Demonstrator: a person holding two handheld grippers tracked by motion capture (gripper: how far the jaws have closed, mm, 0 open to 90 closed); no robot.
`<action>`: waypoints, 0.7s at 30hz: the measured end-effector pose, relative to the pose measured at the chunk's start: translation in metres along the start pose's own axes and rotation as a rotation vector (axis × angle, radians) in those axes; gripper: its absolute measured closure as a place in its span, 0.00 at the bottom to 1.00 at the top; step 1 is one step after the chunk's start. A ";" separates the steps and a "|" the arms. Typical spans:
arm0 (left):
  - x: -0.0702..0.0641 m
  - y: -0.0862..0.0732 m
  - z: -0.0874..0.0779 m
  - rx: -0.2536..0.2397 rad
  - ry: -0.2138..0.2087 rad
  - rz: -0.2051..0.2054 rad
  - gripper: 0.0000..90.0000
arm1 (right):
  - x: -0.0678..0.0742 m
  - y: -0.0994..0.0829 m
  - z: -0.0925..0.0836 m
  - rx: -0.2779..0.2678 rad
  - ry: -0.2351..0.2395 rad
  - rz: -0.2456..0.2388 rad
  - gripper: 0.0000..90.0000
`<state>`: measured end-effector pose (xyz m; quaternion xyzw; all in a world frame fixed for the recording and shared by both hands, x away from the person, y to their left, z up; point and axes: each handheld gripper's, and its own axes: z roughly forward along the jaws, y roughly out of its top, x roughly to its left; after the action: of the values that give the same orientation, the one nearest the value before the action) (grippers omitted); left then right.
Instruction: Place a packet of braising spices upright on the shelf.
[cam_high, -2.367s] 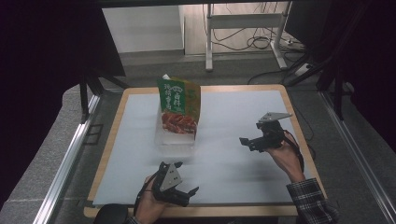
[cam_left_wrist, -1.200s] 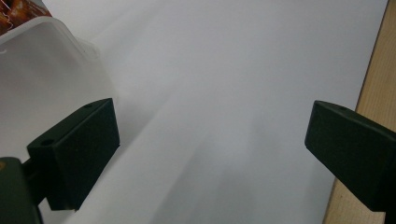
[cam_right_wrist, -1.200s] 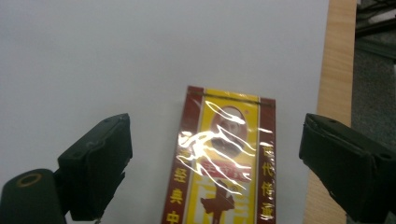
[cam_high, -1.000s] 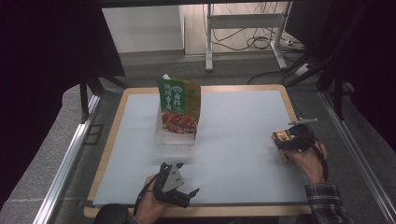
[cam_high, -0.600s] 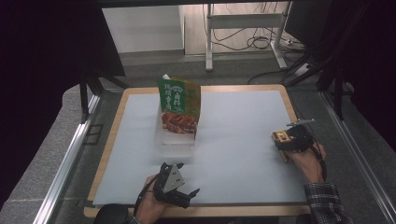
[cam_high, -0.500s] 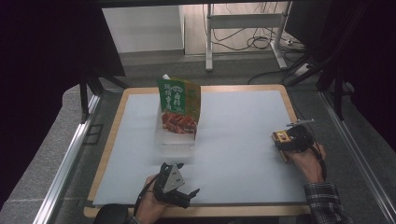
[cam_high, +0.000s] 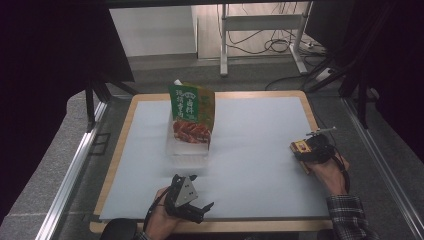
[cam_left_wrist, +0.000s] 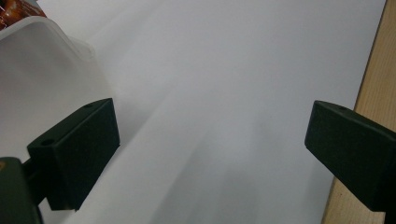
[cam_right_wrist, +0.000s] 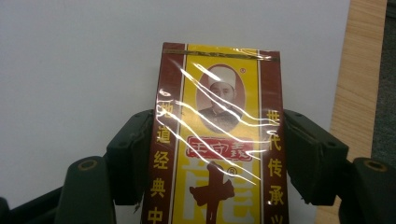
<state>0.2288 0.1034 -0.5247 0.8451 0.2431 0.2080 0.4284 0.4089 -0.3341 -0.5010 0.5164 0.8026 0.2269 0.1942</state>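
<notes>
A person sits at a wooden table (cam_high: 127, 125) with a white sheet (cam_high: 250, 130) on top. The person holds a gripper in each hand.

The right gripper (cam_right_wrist: 217, 154) is near the right edge of the white sheet. Its jaws have just been closing, and now they press on both long sides of a small yellow and brown box (cam_right_wrist: 219, 140). The box has shiny wrap, a round picture of a cook in a white hat, and yellow writing down its sides. In the high view the box (cam_high: 300, 147) is a small yellow spot at the front of the right gripper (cam_high: 304, 150), low over the sheet. Whether it touches the sheet cannot be told.

The left gripper (cam_high: 202, 210) is at the near edge of the sheet, a little left of the middle. Its jaws are wide apart with nothing between them. In the left gripper view there is just white sheet between the two black jaws of the left gripper (cam_left_wrist: 210, 149).

A green bag (cam_high: 192, 117) with a picture of red food stands upright in a clear tub (cam_high: 187, 149). The tub sits toward the far left part of the sheet, well apart from both grippers.
</notes>
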 end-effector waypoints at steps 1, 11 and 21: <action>0.000 0.000 0.000 0.000 -0.001 0.000 0.03 | 0.000 0.000 -0.001 -0.003 0.001 -0.002 0.35; 0.000 0.000 0.000 -0.001 0.000 0.002 0.03 | 0.008 0.007 -0.017 -0.047 0.045 -0.047 0.35; 0.000 0.000 0.000 -0.002 0.001 0.001 0.03 | 0.040 0.016 -0.021 -0.074 0.105 -0.163 0.35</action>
<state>0.2287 0.1032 -0.5243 0.8446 0.2426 0.2087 0.4292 0.3939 -0.2952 -0.4774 0.4294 0.8421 0.2663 0.1886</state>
